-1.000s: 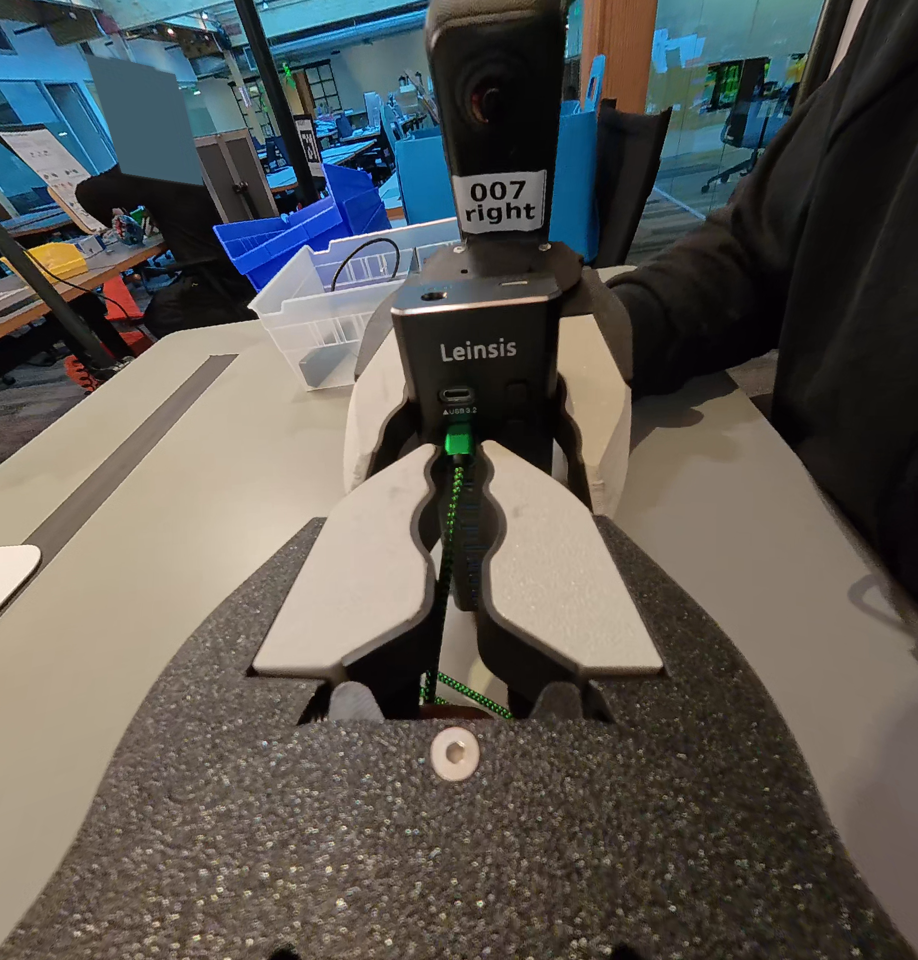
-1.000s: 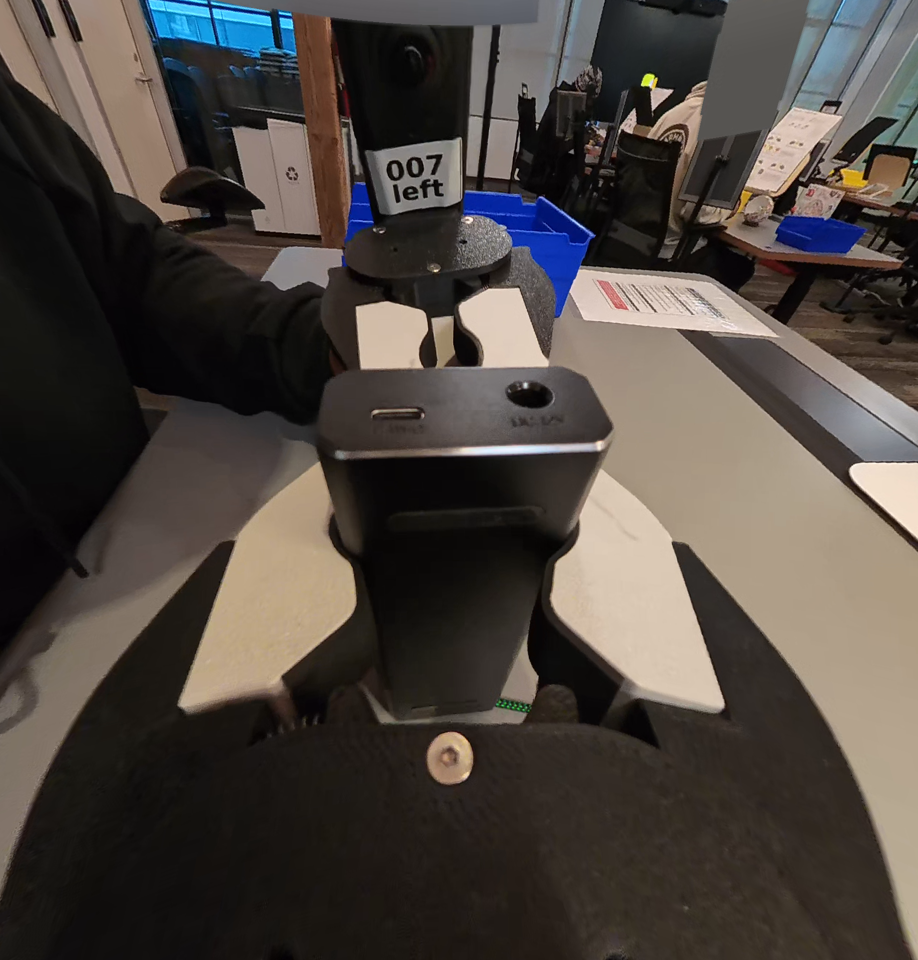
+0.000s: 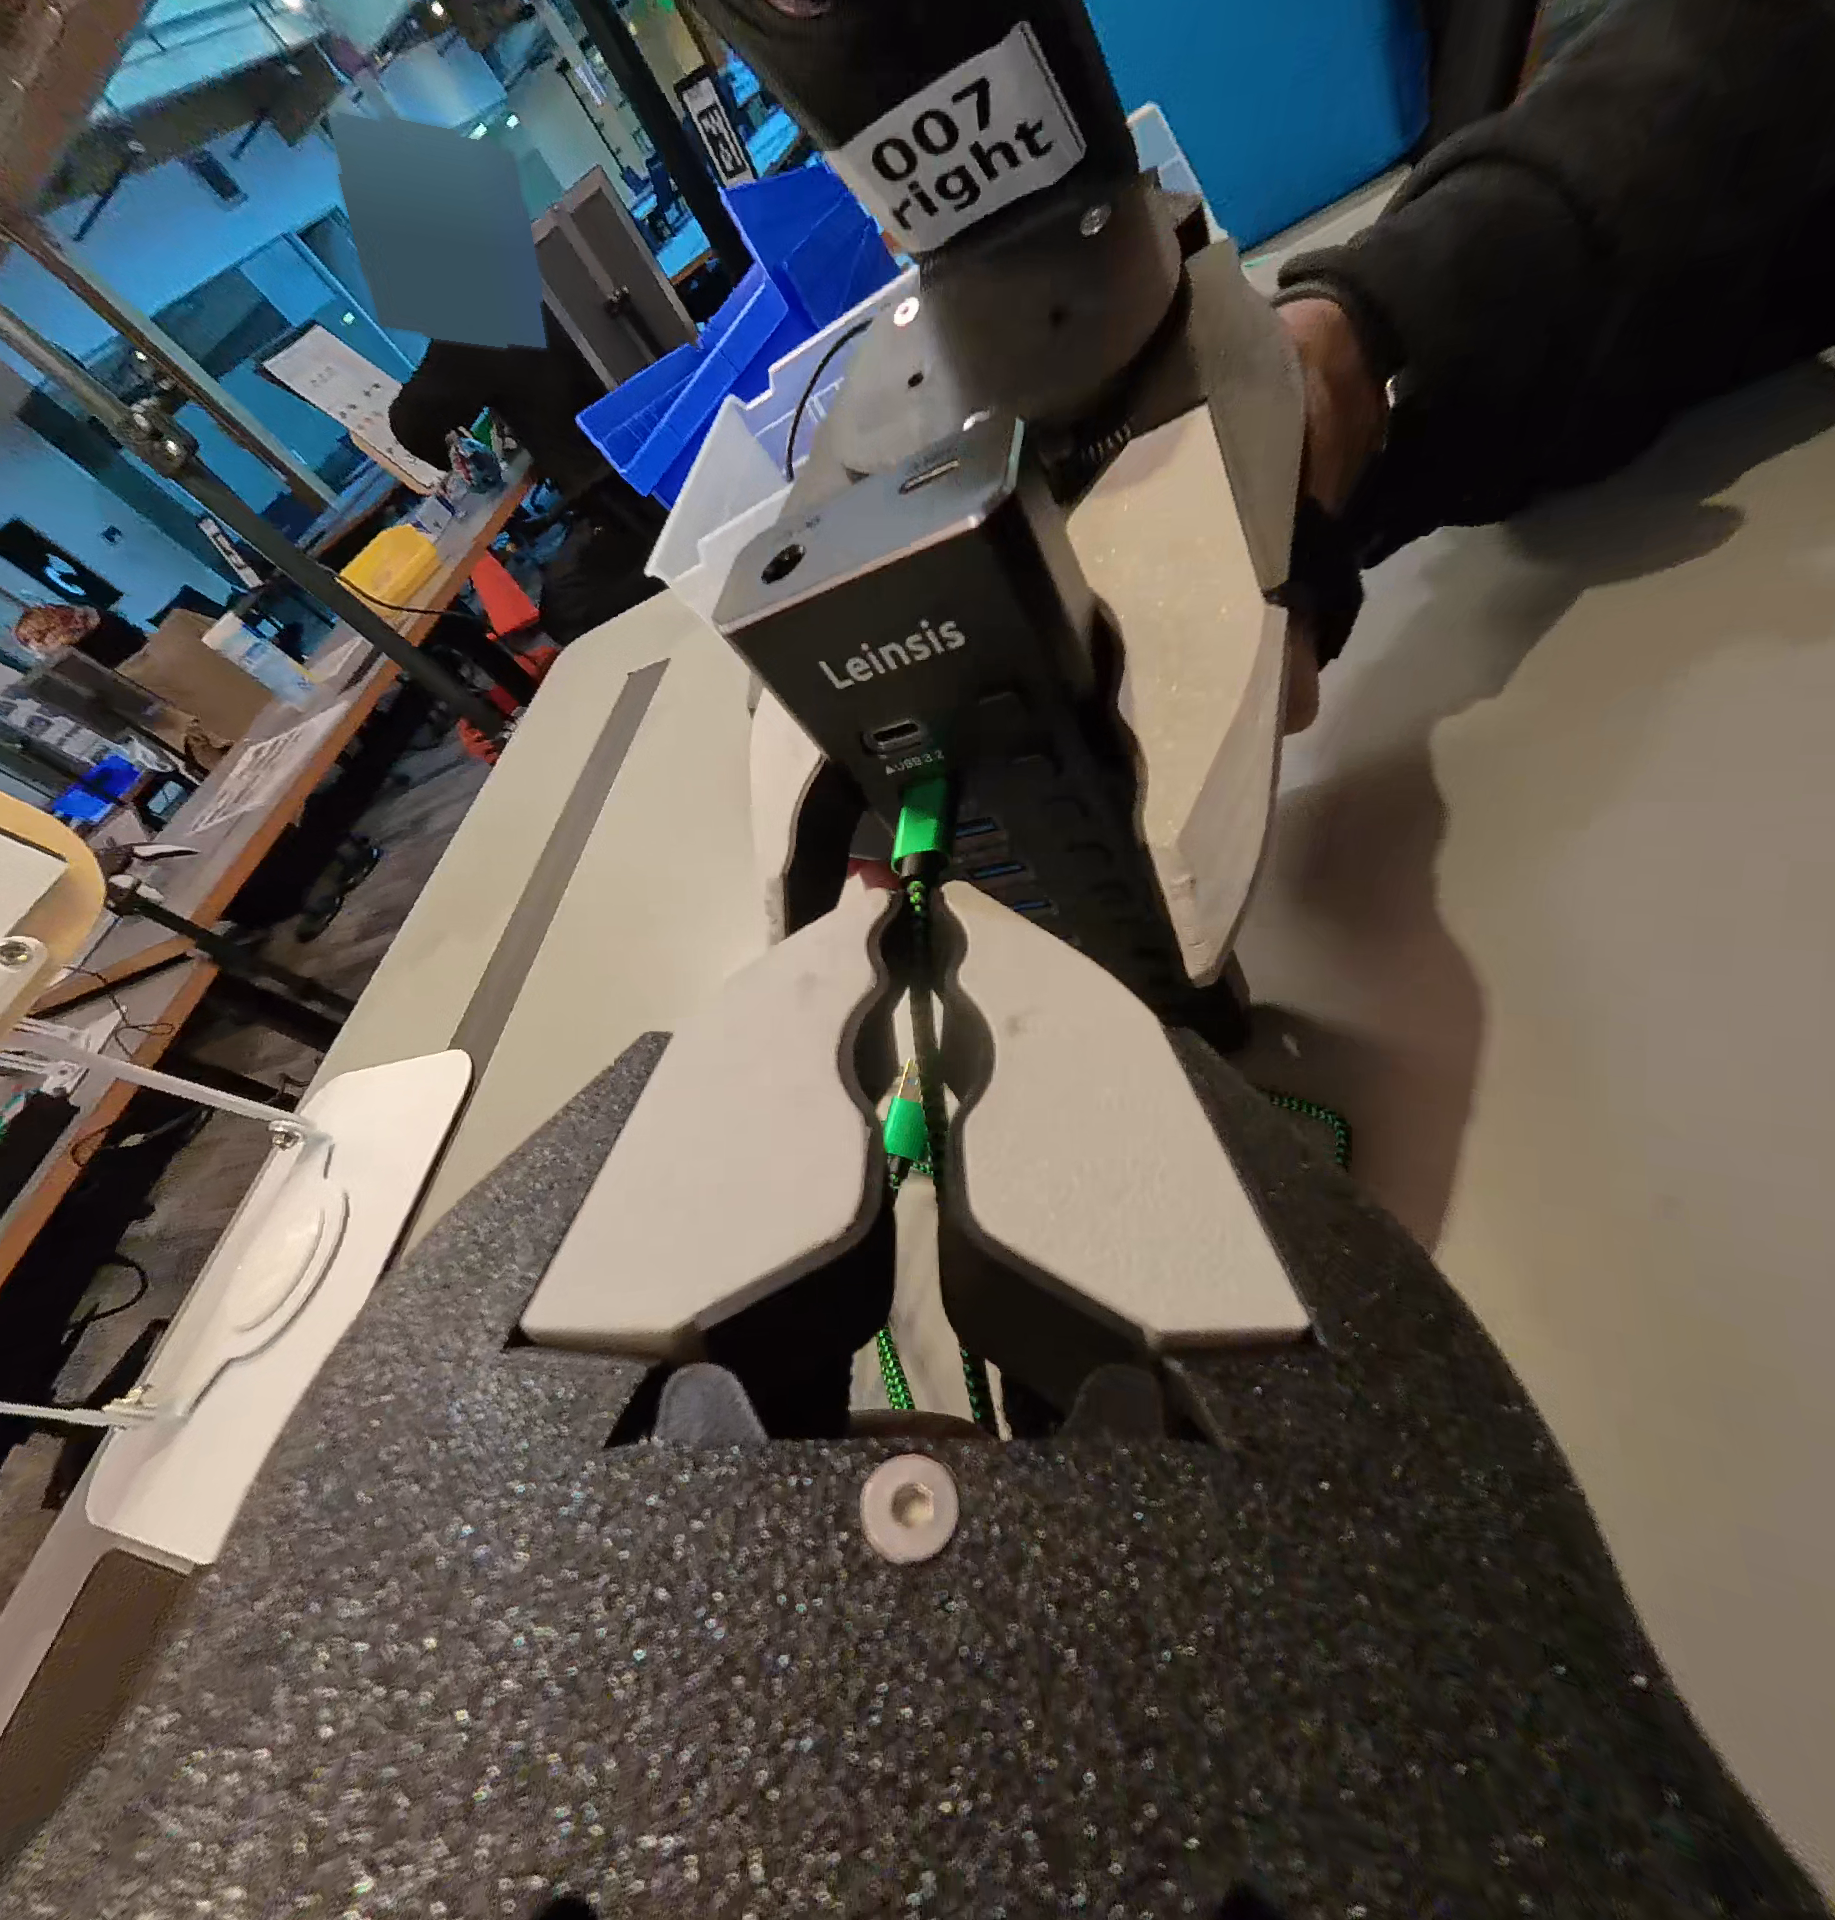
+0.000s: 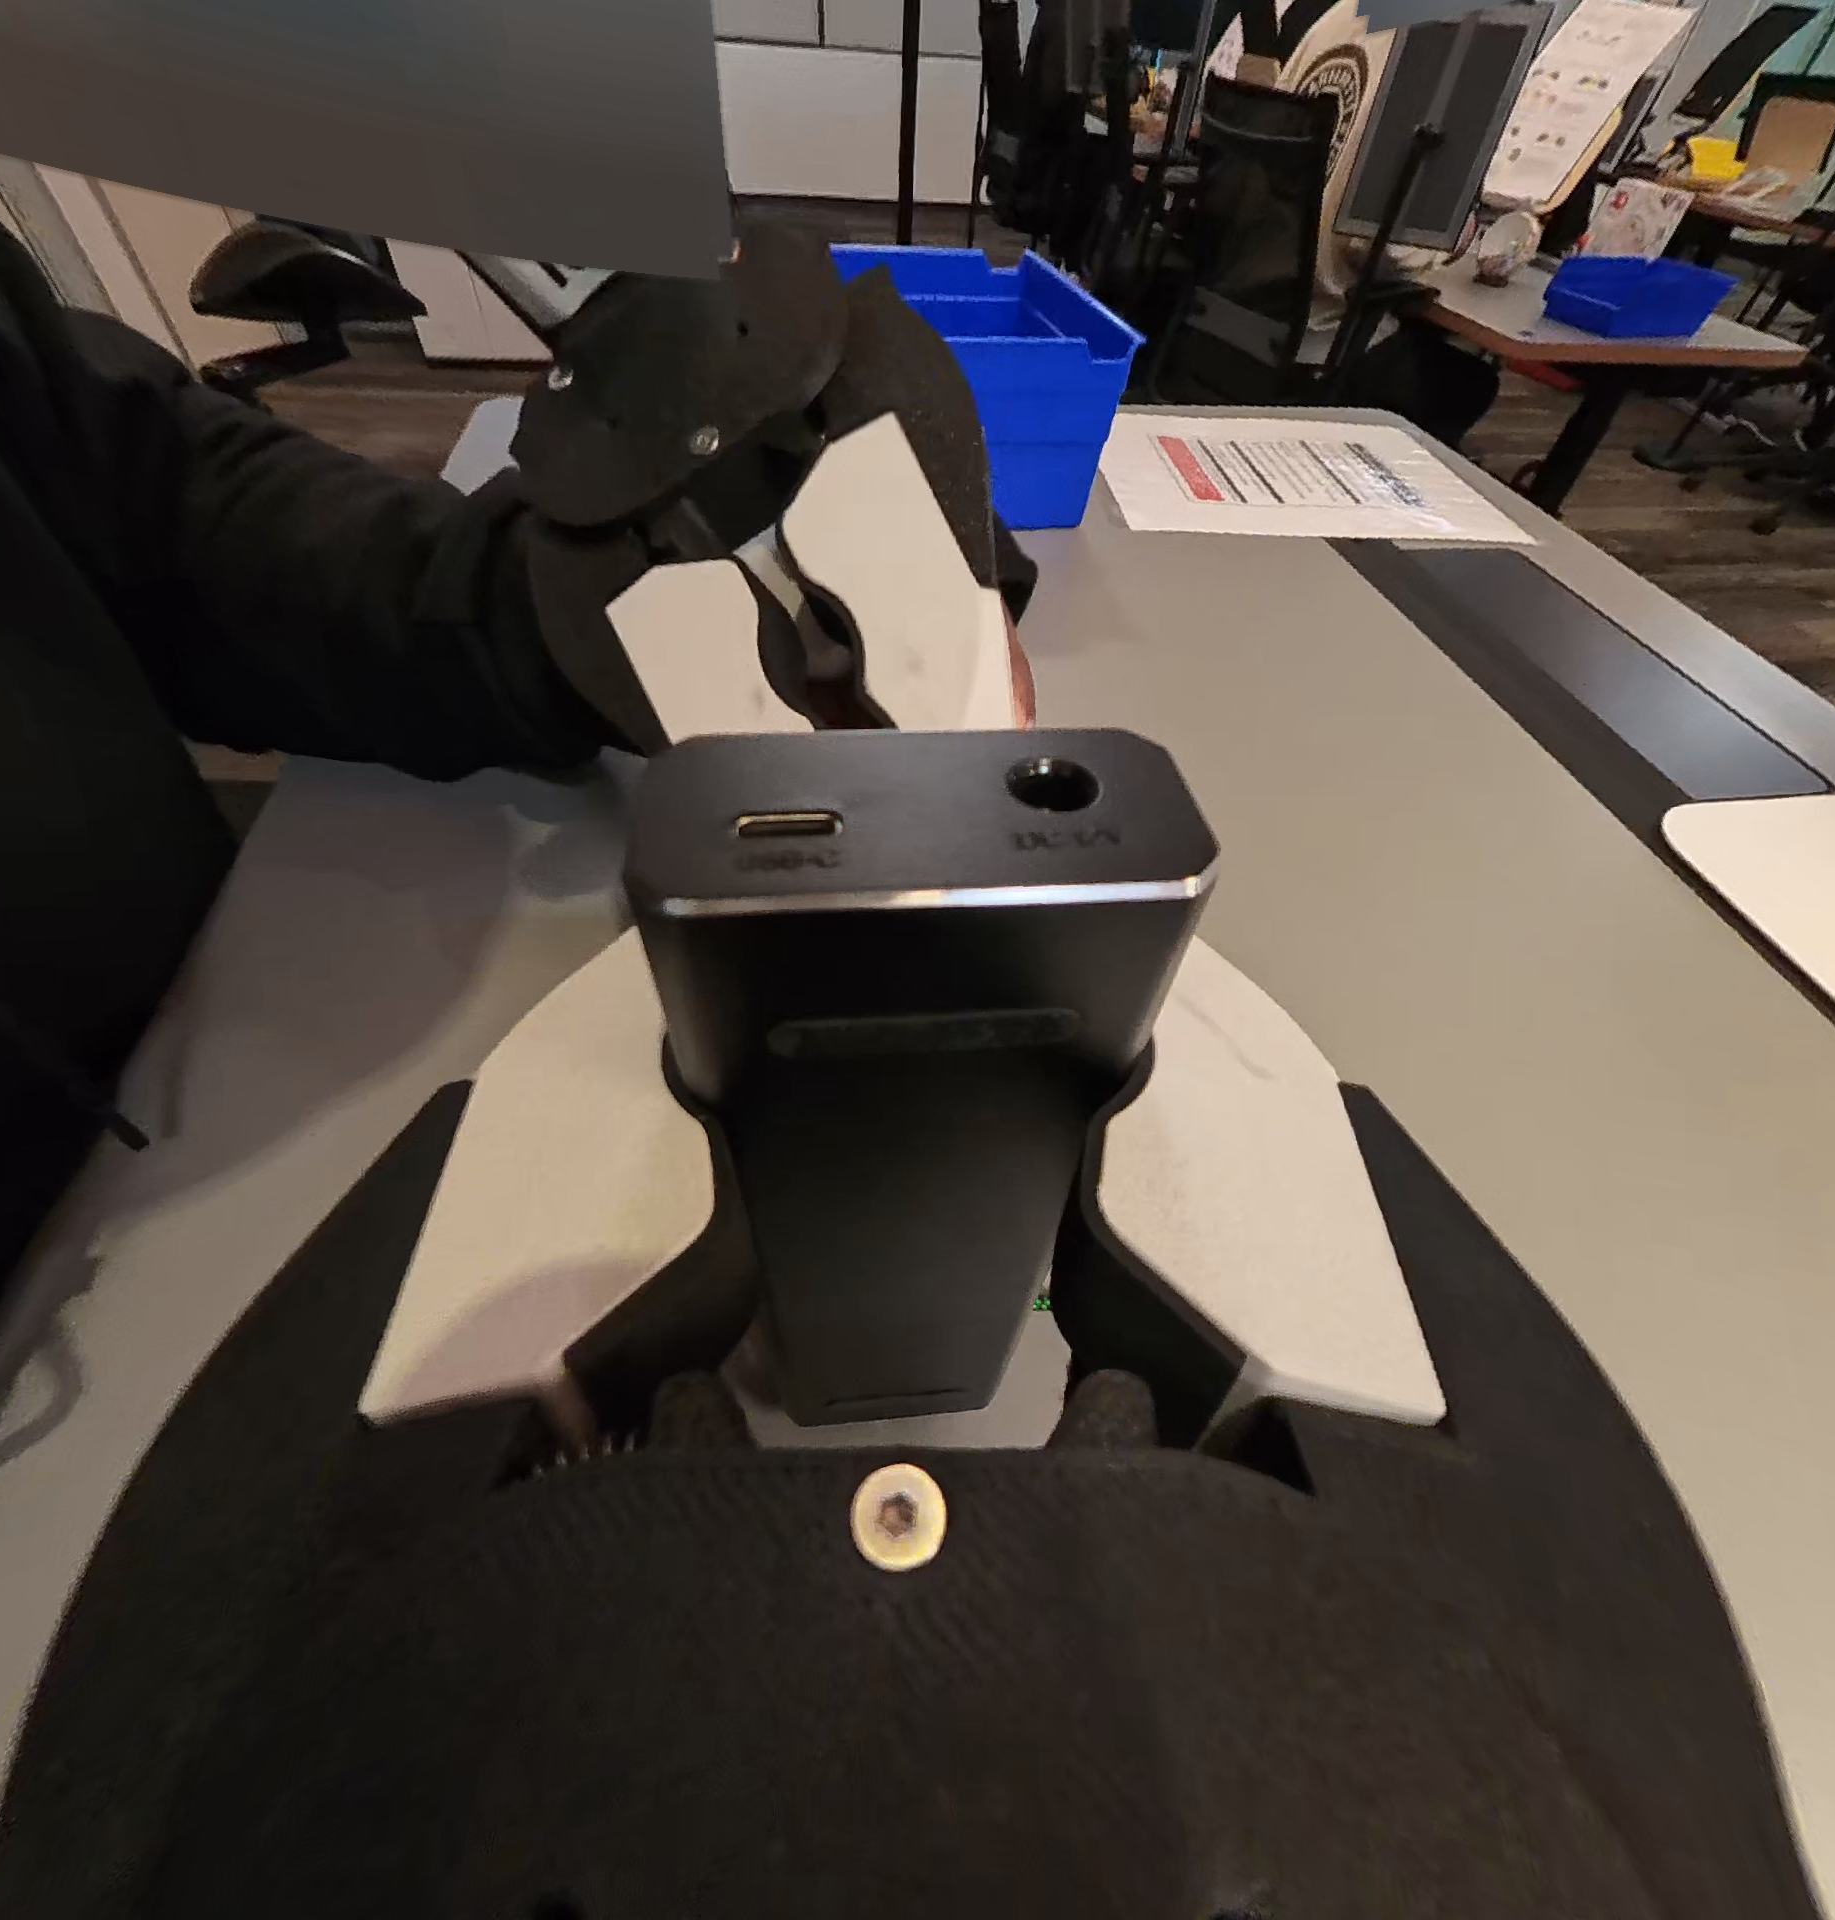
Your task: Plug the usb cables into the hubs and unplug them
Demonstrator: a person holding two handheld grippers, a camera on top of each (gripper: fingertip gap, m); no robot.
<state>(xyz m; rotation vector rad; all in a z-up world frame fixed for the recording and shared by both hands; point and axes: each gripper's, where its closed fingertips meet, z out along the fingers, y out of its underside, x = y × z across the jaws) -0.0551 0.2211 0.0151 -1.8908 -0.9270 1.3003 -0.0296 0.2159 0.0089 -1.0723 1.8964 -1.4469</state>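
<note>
So the right gripper is clamped on the black hub, holding it upright dead centre in the right wrist view, fingers squeezing its two sides. The end facing the camera has two empty sockets.

Over in the left wrist view you get the port side of the hub just above centre. One green plug is seated in a port near the top of that face (looks properly in, though I can't swear it's fully home). Its braided green-and-black cable drops straight down into the left gripper, whose fingers are closed around the cord just below the plug, nearly touching each other.

There's a second green connector hanging loose lower down between the fingers, not plugged into anything, and more braided cable peeking out at the right middle of the frame.

Progress-wise I'd call it partway: one plug in, several blue ports below it still empty, and all the unplugging still to do. Whether this grip is finishing a push or starting a pull, I can't tell.

Grey table underneath, blue bin upper centre in the right view.
</note>
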